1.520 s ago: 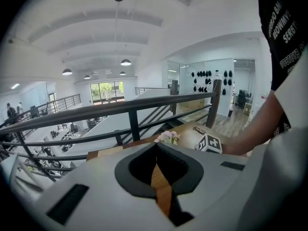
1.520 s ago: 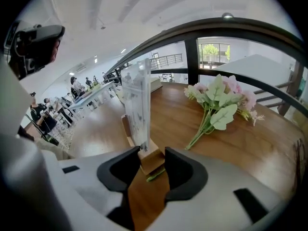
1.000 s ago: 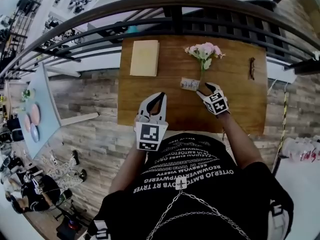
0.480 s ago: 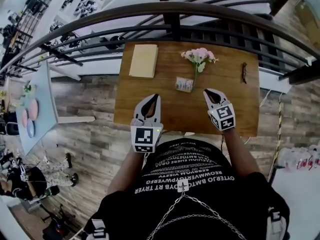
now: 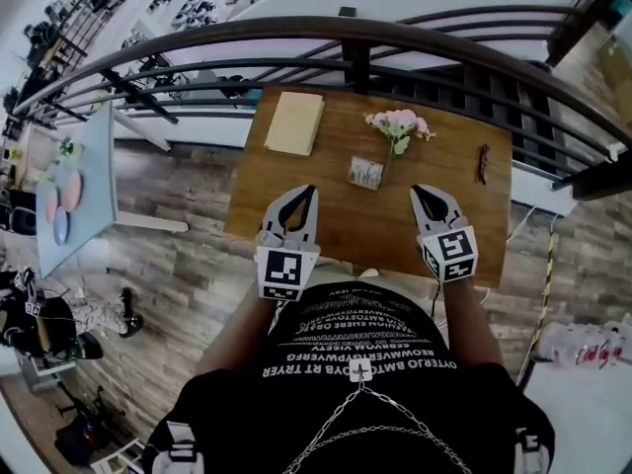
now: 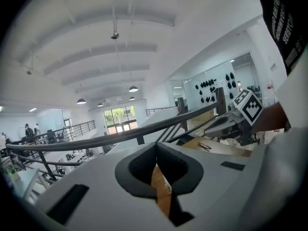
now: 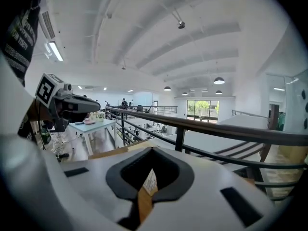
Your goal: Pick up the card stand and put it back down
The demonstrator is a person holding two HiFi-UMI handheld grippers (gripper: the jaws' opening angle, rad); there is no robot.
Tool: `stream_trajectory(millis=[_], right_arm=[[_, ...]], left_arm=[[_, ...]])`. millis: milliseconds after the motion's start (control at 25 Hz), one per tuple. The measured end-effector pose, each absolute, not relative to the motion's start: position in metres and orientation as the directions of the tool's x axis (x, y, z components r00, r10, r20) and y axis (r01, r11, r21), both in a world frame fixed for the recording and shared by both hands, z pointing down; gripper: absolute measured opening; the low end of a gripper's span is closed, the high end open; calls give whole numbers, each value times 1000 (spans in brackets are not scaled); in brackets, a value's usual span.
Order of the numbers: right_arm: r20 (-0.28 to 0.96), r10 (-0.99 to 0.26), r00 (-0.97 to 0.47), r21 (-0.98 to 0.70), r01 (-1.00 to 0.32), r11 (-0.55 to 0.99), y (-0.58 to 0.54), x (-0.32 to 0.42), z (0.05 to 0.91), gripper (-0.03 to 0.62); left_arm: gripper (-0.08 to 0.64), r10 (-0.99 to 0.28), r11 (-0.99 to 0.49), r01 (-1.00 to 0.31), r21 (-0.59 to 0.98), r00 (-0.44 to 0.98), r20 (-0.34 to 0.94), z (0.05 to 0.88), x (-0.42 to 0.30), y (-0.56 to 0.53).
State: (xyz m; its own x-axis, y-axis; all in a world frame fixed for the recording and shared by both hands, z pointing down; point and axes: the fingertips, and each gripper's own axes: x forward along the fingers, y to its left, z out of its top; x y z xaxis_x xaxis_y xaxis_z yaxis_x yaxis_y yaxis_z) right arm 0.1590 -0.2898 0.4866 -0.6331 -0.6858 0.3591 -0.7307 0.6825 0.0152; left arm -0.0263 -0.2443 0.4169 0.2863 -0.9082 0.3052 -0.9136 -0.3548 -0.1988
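Head view, looking steeply down on a brown wooden table (image 5: 346,223) by a dark railing. The card stand (image 5: 365,174) is standing near the middle of the table, a little toward its far edge, with a small printed card upright in it. It is just beside the stem of a bunch of pink flowers (image 5: 398,123). A tan notebook (image 5: 294,122) is lying at the far left corner.

I am holding both grippers over the near edge, well apart from the stand. My left gripper (image 5: 308,191) is closed, tips together, with nothing in it. My right gripper (image 5: 418,191) has just been closing, and its jaws are now together on nothing.

The stand is looking small and light to me, probably quick to tip or slide on the smooth wood. The card itself seems thin and likely to bend or pull free. I am judging the base, or the two side edges low down, to be the safest place to pinch, with gentle pressure and a level lift.
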Motion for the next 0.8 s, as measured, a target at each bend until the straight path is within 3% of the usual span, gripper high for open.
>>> stream_trajectory(millis=[360, 800], right_arm=[[336, -685, -647, 31, -719, 694, -294, 150, 465, 14], [395, -700, -595, -60, -777, 627, -266, 123, 481, 14]], left_arm=[[26, -870, -379, -915, -137, 302, 391, 433, -28, -248], [26, -857, -465, -869, -170, 393, 333, 418, -49, -262]])
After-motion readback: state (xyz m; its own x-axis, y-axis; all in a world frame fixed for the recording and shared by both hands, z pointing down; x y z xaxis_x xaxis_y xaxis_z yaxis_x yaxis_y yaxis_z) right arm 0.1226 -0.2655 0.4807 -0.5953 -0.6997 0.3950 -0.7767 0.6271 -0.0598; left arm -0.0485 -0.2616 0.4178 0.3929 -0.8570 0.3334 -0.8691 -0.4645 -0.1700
